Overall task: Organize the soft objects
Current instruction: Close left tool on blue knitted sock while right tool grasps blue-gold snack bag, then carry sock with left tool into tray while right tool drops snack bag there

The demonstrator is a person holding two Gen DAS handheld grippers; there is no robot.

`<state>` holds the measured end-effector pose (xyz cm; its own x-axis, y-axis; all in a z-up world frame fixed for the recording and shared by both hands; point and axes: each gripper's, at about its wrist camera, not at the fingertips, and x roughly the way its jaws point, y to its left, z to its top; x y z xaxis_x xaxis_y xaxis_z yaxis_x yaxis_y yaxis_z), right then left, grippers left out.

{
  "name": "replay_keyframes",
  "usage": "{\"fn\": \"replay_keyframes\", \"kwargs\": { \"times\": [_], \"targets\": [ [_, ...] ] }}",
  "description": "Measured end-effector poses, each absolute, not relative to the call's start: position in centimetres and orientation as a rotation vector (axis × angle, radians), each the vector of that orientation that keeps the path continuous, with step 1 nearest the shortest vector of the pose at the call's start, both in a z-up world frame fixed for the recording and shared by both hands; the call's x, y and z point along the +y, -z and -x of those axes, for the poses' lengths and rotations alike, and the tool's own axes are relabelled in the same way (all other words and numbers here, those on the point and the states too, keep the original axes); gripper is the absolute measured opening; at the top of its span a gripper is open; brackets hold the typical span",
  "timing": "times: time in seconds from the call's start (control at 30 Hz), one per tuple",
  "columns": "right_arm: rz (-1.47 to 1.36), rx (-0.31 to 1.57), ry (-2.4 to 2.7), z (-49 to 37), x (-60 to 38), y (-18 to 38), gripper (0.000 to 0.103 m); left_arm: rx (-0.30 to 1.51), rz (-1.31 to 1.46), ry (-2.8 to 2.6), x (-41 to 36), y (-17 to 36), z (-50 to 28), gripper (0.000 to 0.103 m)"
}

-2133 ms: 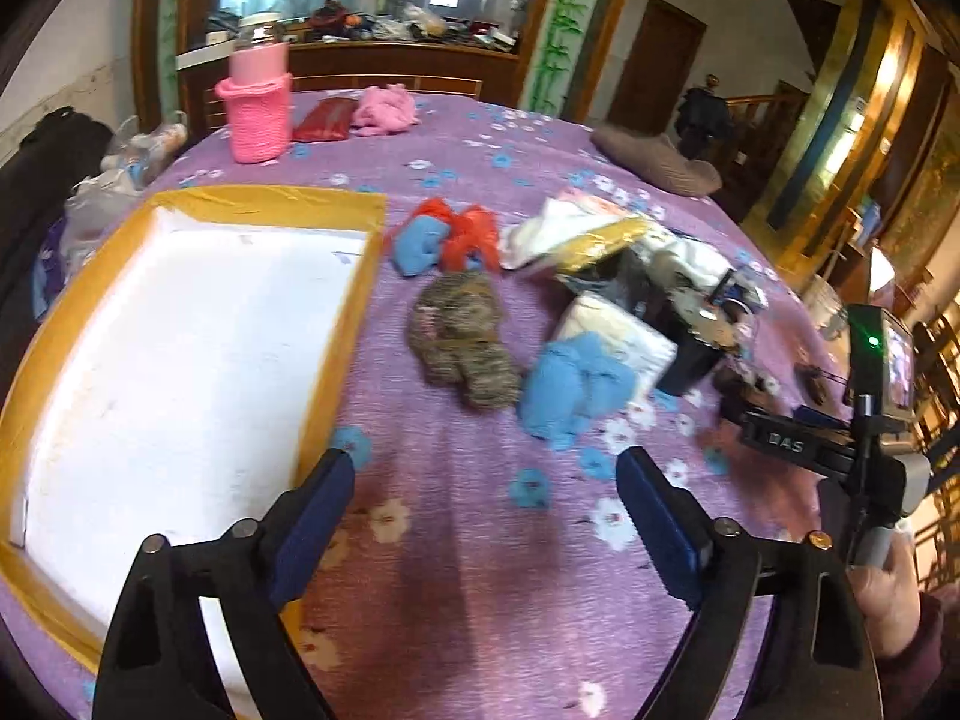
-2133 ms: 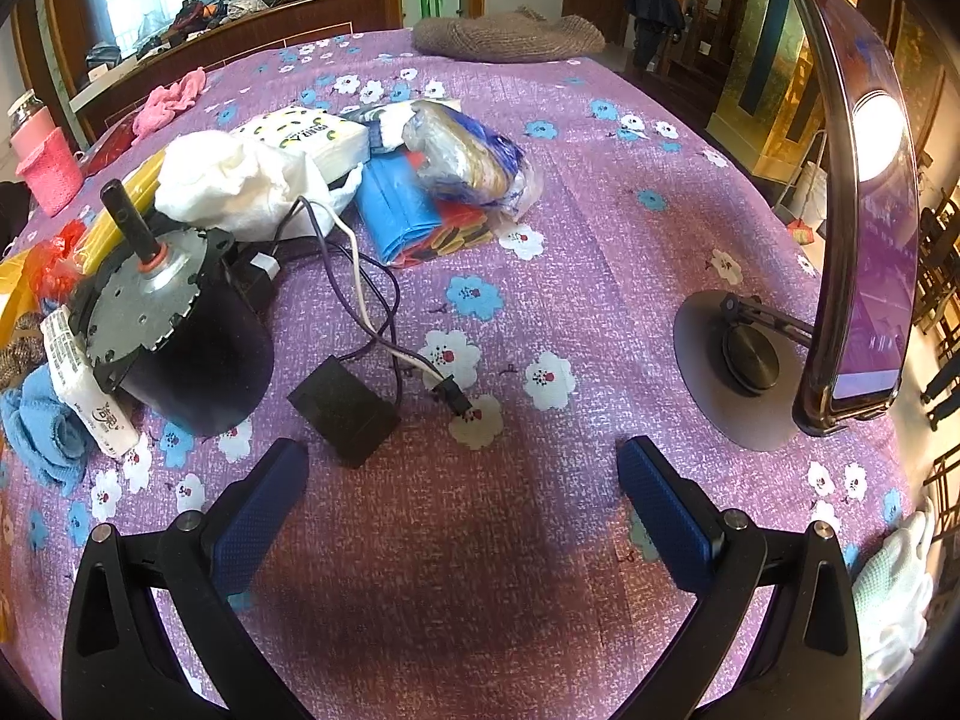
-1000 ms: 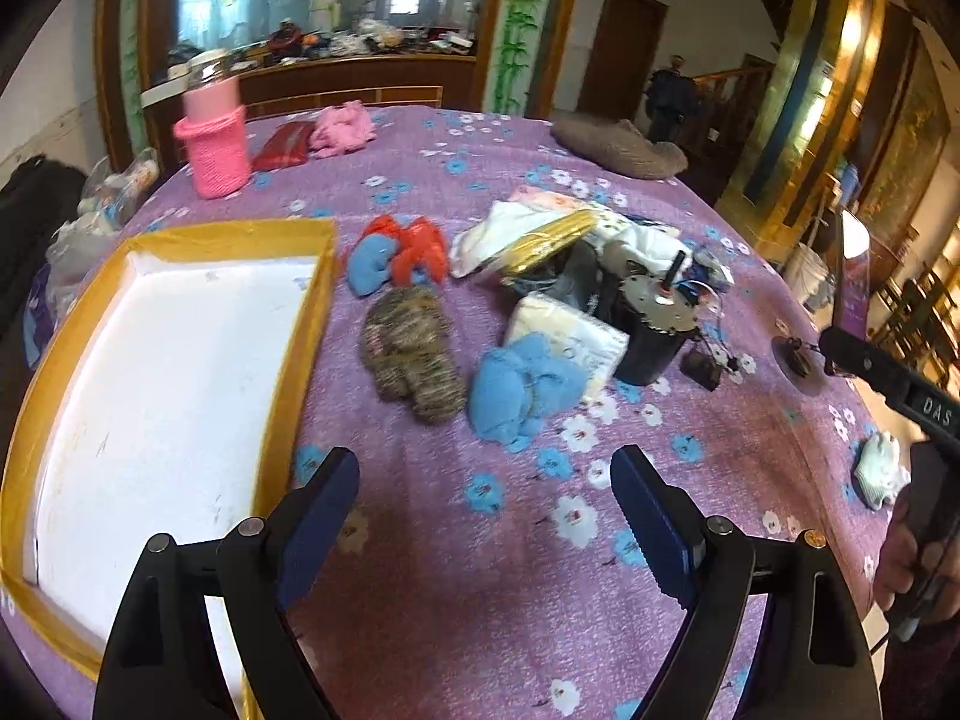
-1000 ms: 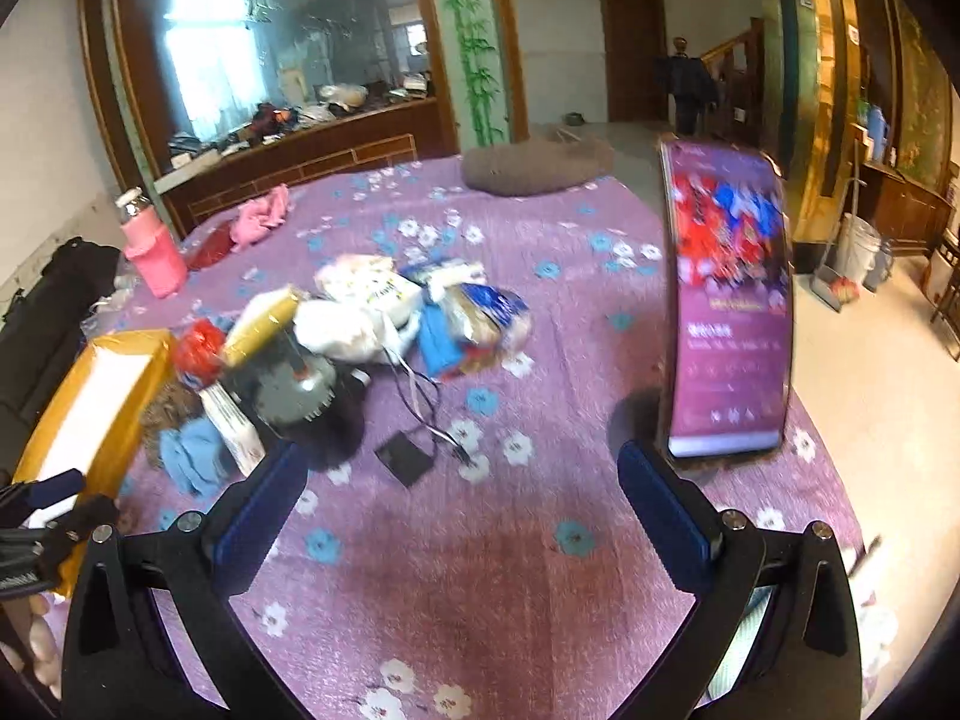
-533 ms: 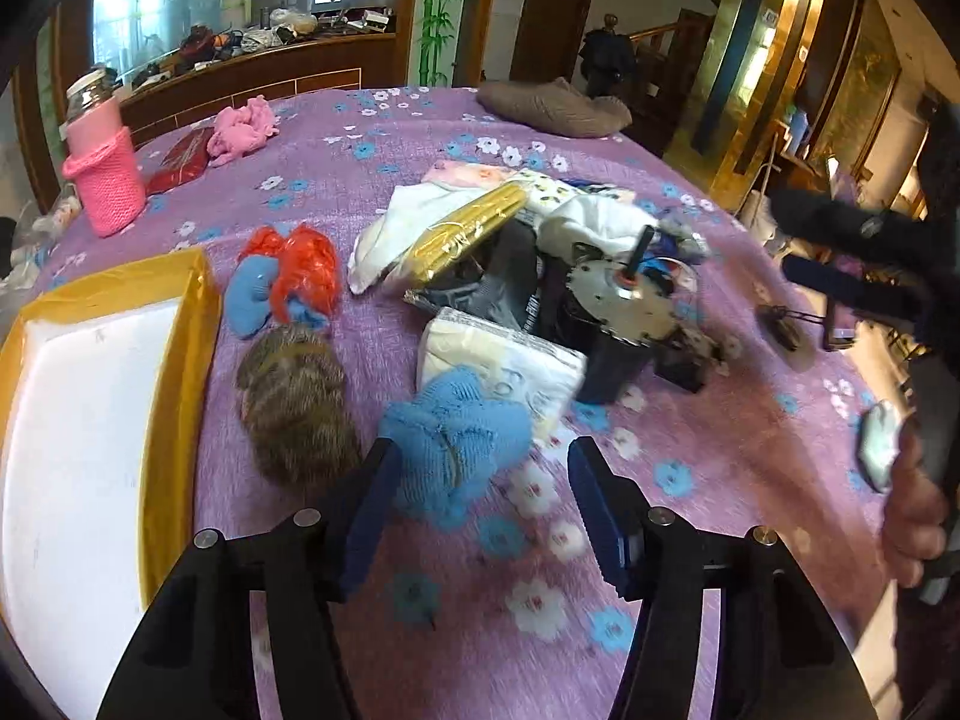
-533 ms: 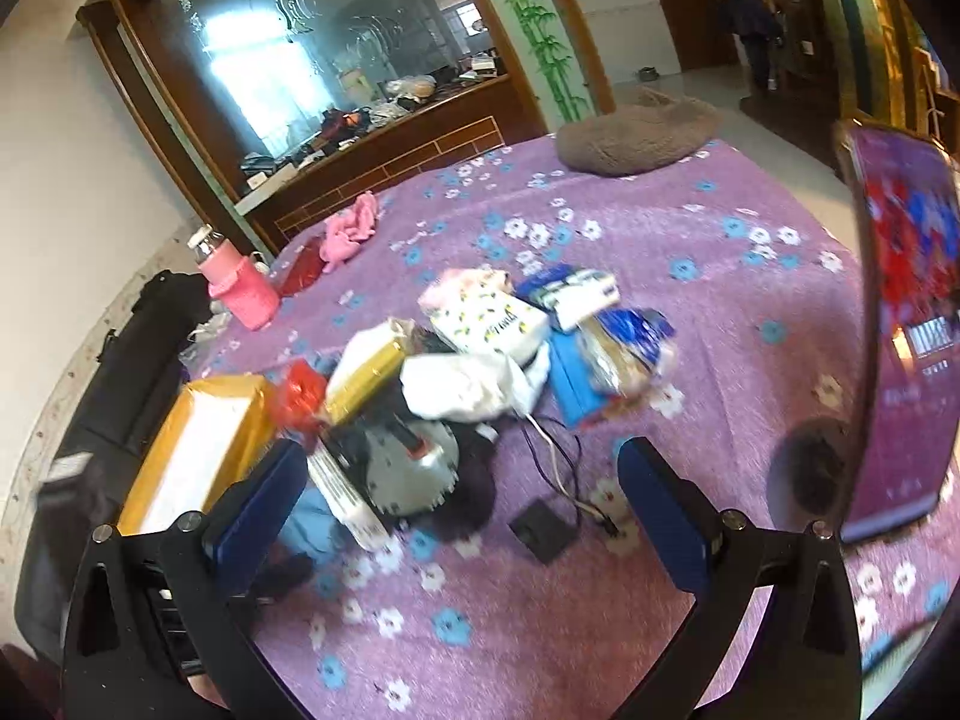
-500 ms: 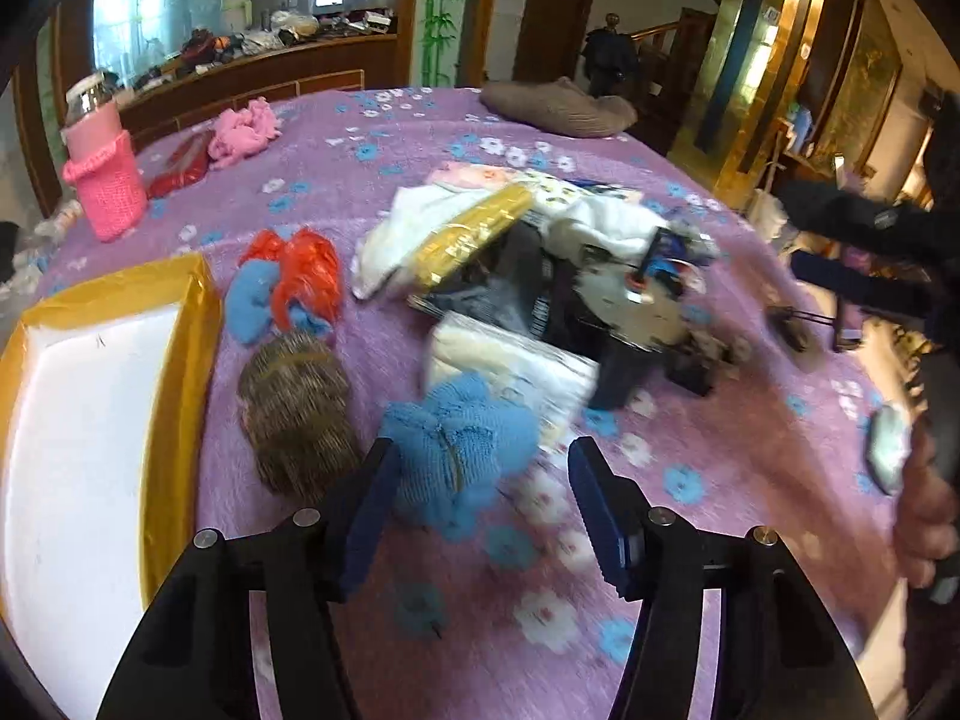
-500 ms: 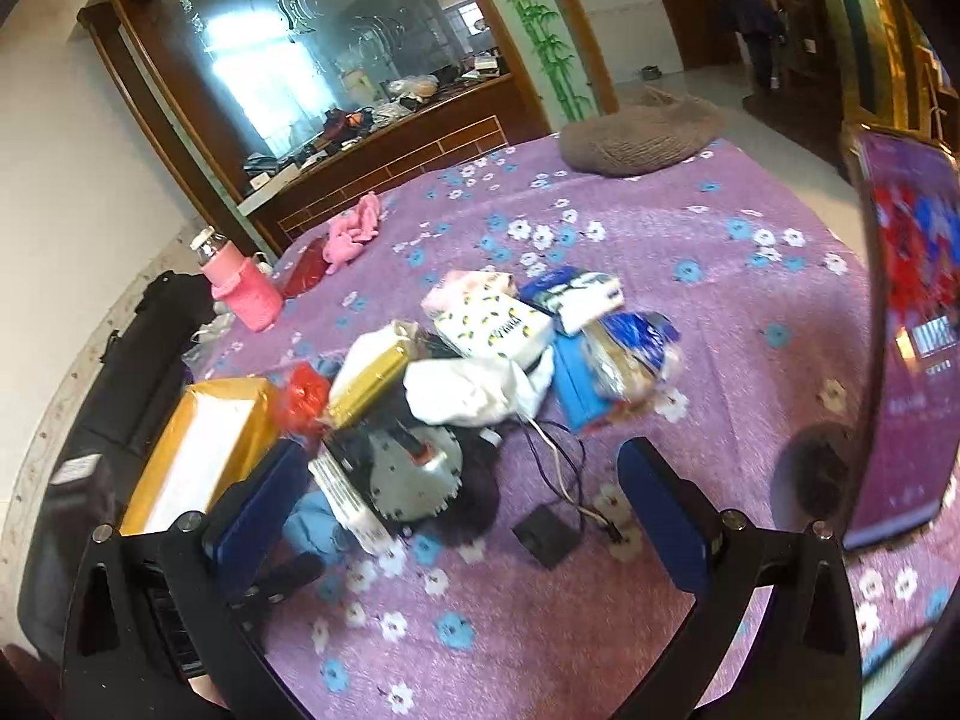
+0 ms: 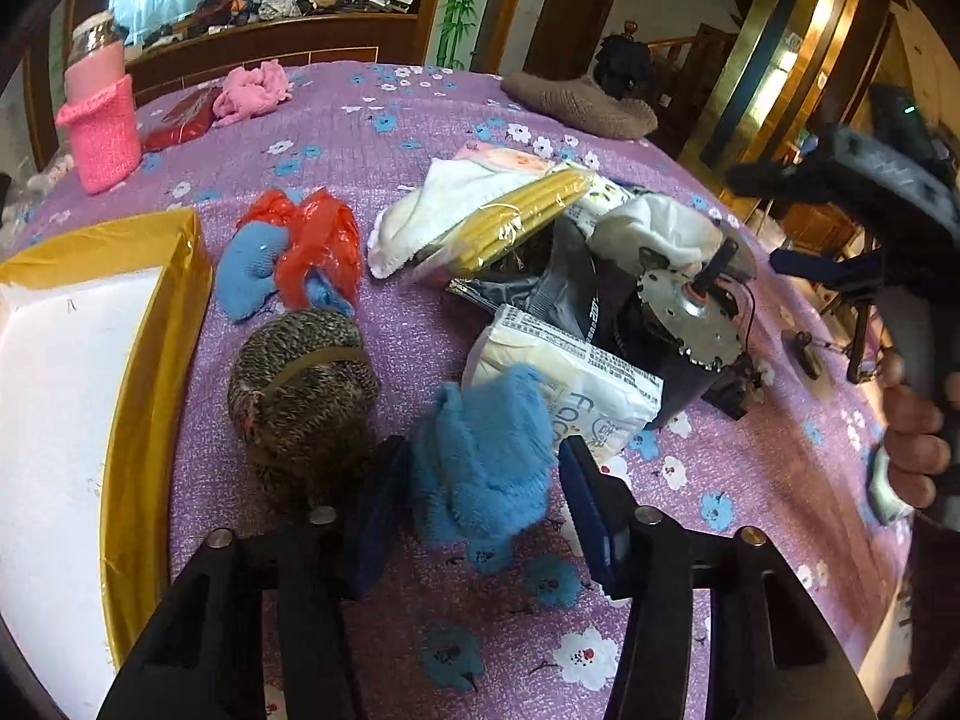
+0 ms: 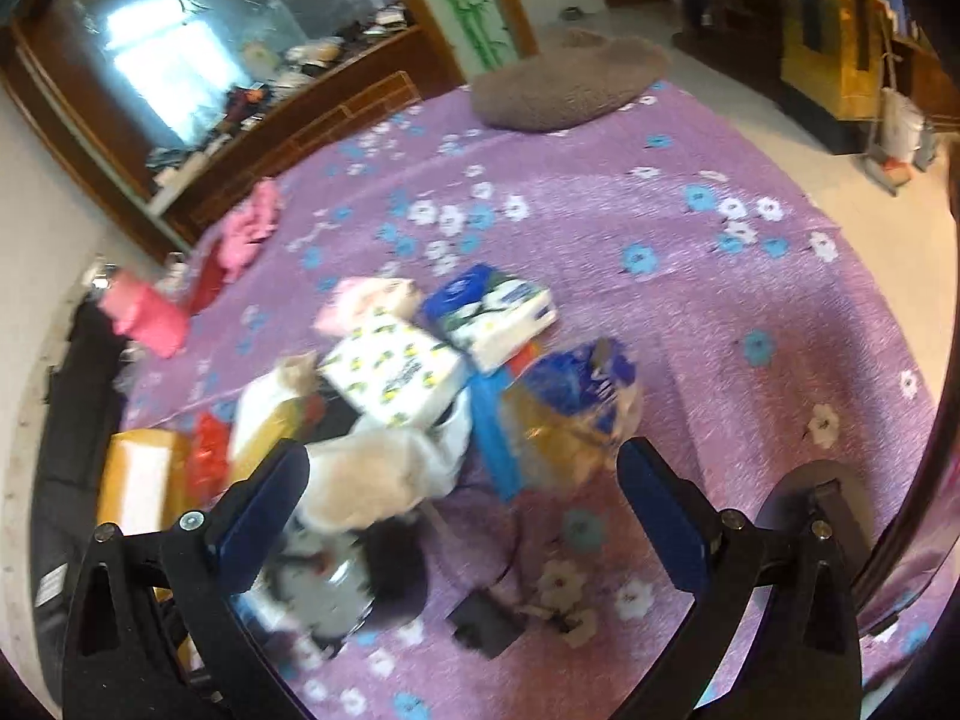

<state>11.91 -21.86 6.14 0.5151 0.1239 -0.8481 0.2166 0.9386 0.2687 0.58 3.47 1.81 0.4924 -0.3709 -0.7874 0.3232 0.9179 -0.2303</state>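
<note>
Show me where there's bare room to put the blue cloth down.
The yellow-rimmed tray has a bare white floor, left of the brown yarn ball. The purple tablecloth is bare right of the motor. It is crowded from the red bag across to the motor. The left tongs straddle the blue cloth.

- The left wrist view looks forward and down along the left claw (image 9: 480,498) from low and close over the desk (image 9: 420,138), with the blue fluffy cloth (image 9: 486,456) right before the lens.
- The right wrist view looks from higher and farther back along the right claw (image 10: 462,510), tilted down across the desk (image 10: 720,300); it is blurred.
- Both views share the heap in the desk's middle: the motor (image 9: 690,324) (image 10: 336,594), the yellow-rimmed tray (image 9: 150,360) (image 10: 132,480), the pink bottle (image 9: 102,120) (image 10: 144,312) and the brown cushion (image 9: 582,102) (image 10: 570,90).
</note>
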Motion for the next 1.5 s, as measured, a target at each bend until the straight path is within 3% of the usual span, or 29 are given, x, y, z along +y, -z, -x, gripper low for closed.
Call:
{"fn": "replay_keyframes", "kwargs": {
  "times": [0.13, 0.17, 0.23, 0.3, 0.33, 0.4, 0.67, 0.97, 1.27, 1.5],
  "targets": [
    [-0.320, 1.090, 0.134, -13.0, -21.9, -4.7, 0.093, 0.973, 0.118, 0.447, 4.4, -1.2, -1.2, 0.043],
    [-0.313, 1.102, 0.146, -13.2, -22.0, -4.3, 0.086, 0.974, 0.124, 0.448, 4.5, -1.1, -1.2, 0.043],
    [-0.317, 1.123, 0.156, -13.4, -22.2, -3.6, 0.068, 0.971, 0.113, 0.445, 4.4, -1.0, -1.2, 0.044],
    [-0.306, 1.127, 0.178, -13.2, -22.6, -3.3, 0.038, 0.967, 0.108, 0.436, 4.2, -1.1, -1.1, 0.043],
    [-0.298, 1.122, 0.188, -13.1, -22.8, -3.3, 0.032, 0.969, 0.106, 0.435, 4.1, -1.0, -1.2, 0.041],
    [-0.319, 1.103, 0.179, -12.5, -23.2, -3.8, 0.032, 0.971, 0.103, 0.428, 3.9, -1.1, -1.1, 0.037],
    [-0.315, 1.010, 0.140, -10.1, -22.3, -7.1, 0.031, 0.937, 0.221, 0.452, 5.4, -2.5, 0.1, 0.036],
    [-0.487, 0.957, -0.070, -6.3, -20.0, -10.7, 0.031, 0.837, 0.295, 0.457, 10.8, -7.9, 4.9, 0.036],
    [-0.420, 1.010, -0.415, -8.2, -6.2, -11.6, 0.031, 0.800, 0.297, 0.297, 20.8, -11.8, 6.4, 0.036],
    [-0.457, 1.061, -0.564, -11.6, 1.9, -8.2, 0.032, 0.920, 0.439, 0.210, 26.4, -7.9, 0.5, 0.036]
  ]
}}
